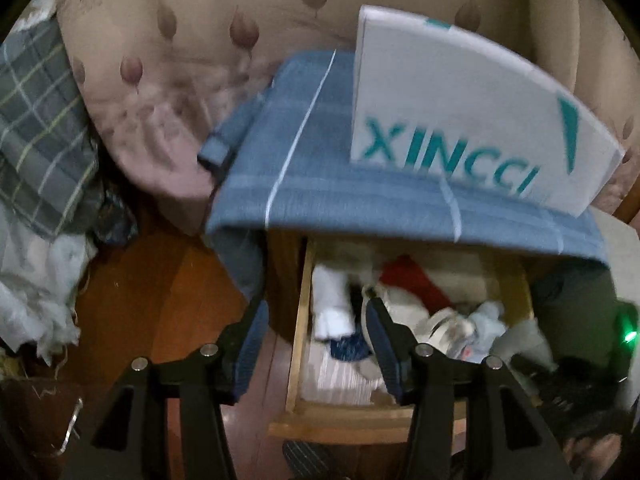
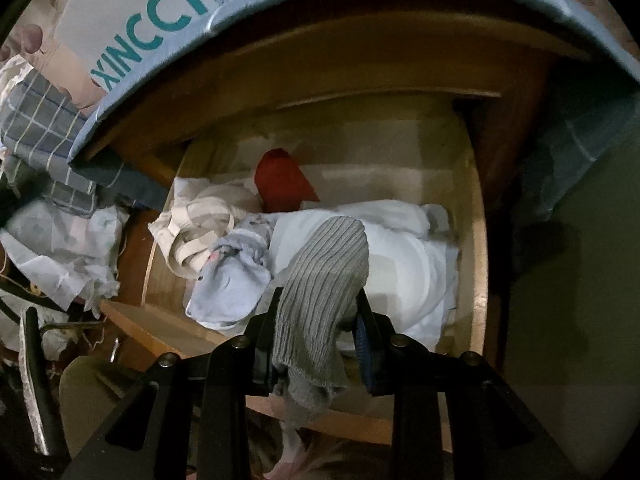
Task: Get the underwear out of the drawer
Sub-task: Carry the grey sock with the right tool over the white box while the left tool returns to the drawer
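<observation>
The whole left wrist view is smeared by motion — the drawer (image 1: 400, 416) contents run together, so which piece is underwear cannot be told. The blue cloth (image 1: 360, 188) hides the drawer's back part. The box (image 2: 132, 12) is cut off by the top edge in the right wrist view. There the grey knit (image 2: 320, 288) covers the laundry beneath it, and its lower end is lost behind the fingers (image 2: 366, 344).
</observation>
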`<state>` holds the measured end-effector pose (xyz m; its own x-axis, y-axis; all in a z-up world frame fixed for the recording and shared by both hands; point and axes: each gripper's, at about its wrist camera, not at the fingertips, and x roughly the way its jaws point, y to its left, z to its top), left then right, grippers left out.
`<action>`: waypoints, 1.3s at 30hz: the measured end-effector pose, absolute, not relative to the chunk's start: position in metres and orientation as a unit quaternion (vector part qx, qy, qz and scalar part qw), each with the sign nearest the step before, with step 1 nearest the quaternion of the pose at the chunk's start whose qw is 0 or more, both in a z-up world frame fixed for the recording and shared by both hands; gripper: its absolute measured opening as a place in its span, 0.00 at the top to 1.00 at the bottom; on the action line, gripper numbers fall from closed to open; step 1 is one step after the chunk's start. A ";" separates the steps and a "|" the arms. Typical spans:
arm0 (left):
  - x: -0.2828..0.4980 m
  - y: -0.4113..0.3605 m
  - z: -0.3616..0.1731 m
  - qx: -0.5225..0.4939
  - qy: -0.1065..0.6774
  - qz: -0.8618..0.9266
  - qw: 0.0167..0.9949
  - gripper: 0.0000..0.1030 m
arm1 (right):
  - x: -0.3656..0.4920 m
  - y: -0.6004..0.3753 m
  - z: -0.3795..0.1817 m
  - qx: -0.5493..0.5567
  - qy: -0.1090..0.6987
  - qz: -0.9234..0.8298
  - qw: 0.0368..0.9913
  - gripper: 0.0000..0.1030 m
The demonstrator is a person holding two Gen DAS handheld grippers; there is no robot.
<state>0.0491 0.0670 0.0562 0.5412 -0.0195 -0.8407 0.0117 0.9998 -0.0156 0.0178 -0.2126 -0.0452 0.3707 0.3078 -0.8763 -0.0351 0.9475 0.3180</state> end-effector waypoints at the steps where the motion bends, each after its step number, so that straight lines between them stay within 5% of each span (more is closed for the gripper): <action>1: 0.047 0.068 0.047 -0.004 0.482 -0.006 0.876 0.49 | 0.018 -0.213 -0.043 0.120 0.551 0.101 0.820 0.73; 15: 0.035 0.054 -0.010 -0.003 0.490 -0.011 0.871 0.49 | 0.017 -0.201 0.036 0.041 0.509 0.104 0.854 0.73; 33: 0.033 0.056 -0.011 -0.016 0.482 0.005 0.876 0.49 | 0.052 -0.179 0.214 0.001 0.367 0.129 0.921 0.73; 39: 0.032 0.050 -0.011 0.007 0.479 0.004 0.878 0.49 | 0.092 -0.172 0.231 -0.012 0.357 0.107 0.928 0.73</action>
<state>0.0317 0.0498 -0.0108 0.5405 0.0143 -0.8412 -0.0006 0.9999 0.0167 0.0917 -0.1721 0.2314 0.7214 0.1907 -0.6657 -0.2074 0.9767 0.0550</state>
